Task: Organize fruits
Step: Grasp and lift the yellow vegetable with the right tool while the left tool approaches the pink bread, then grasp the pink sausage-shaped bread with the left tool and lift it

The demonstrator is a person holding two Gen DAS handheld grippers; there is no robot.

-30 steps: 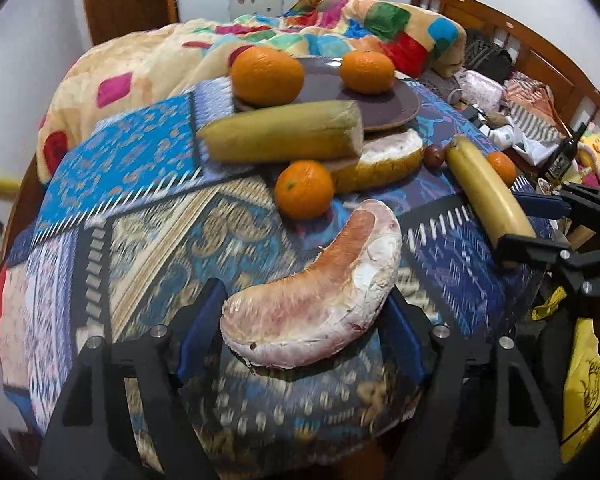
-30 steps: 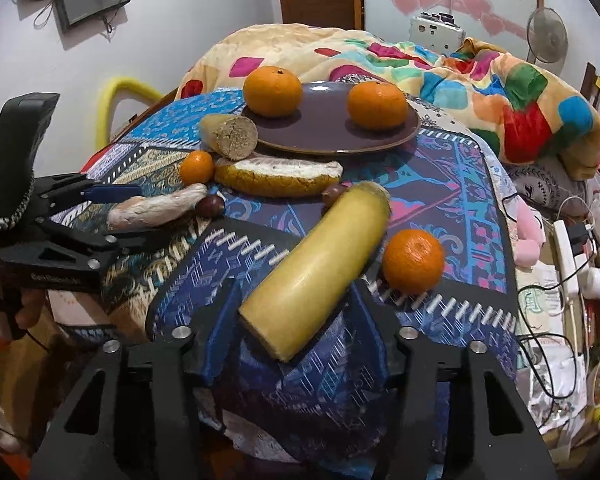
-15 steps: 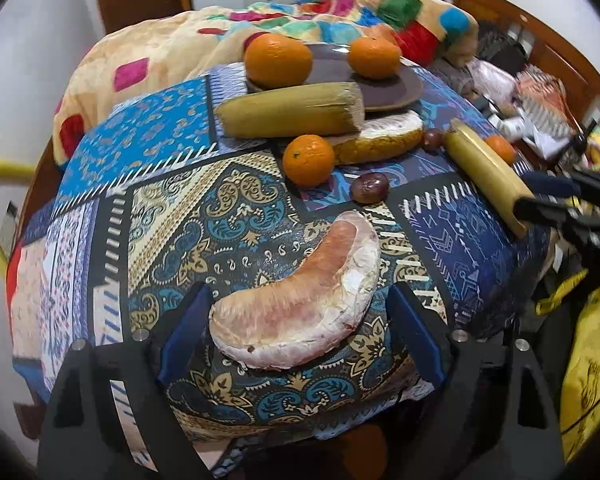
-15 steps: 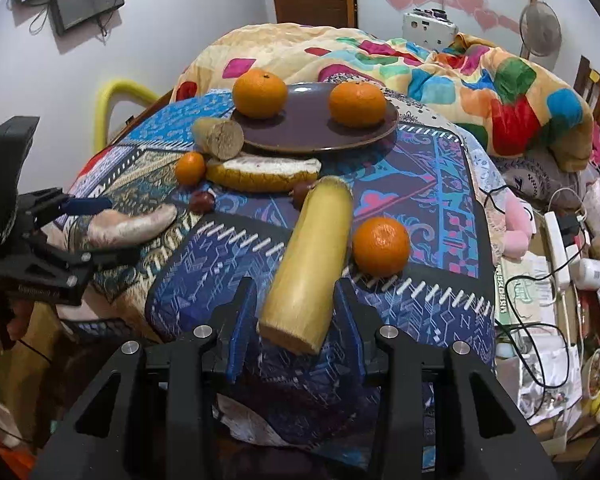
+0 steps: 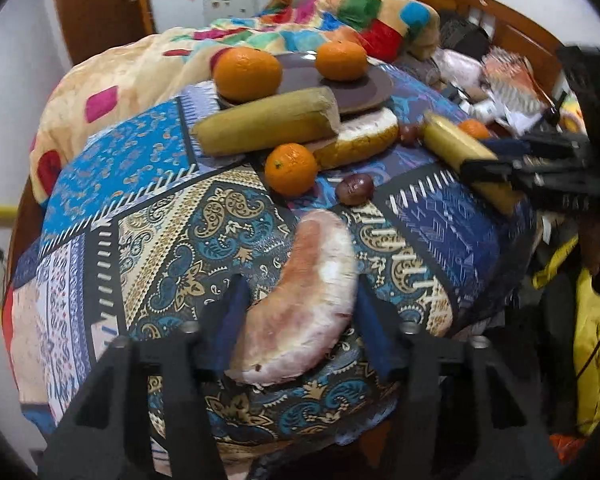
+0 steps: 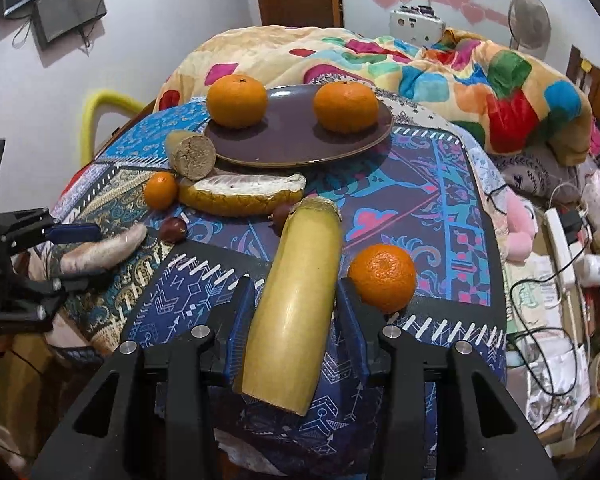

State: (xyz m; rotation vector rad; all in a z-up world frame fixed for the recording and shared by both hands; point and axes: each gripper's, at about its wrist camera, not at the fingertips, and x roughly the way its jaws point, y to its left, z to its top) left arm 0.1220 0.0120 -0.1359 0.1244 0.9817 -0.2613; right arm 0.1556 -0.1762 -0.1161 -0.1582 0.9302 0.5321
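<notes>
Both pairs of fingers have closed in since a second ago. Back then they stood wide, with big gaps on each side of the fruit. Now they sit close around it.

The left gripper [image 5: 298,320] has its blue fingers [image 5: 230,320] on both sides of the pink peeled fruit piece [image 5: 300,304]. The fingers look like they touch it or almost touch it. I cannot tell if they squeeze it yet. The piece lies on the patterned cloth [image 5: 160,232] of the counter, near its front edge.

The right gripper [image 6: 296,320] has its fingers [image 6: 240,320] snug on both sides of the long yellow piece [image 6: 296,300]. They look like they grip it. This piece also rests on the cloth, with an orange [image 6: 382,278] just beside it.

The brown plate [image 6: 296,140] at the back holds two oranges. A small orange [image 5: 291,169], a dark little fruit [image 5: 354,194] and two more cut pieces wait in front of it.

So both grabs look almost done. The next step is probably to lift each piece and carry it to its group. The pink piece looks soft, so a hard squeeze could squash it.
</notes>
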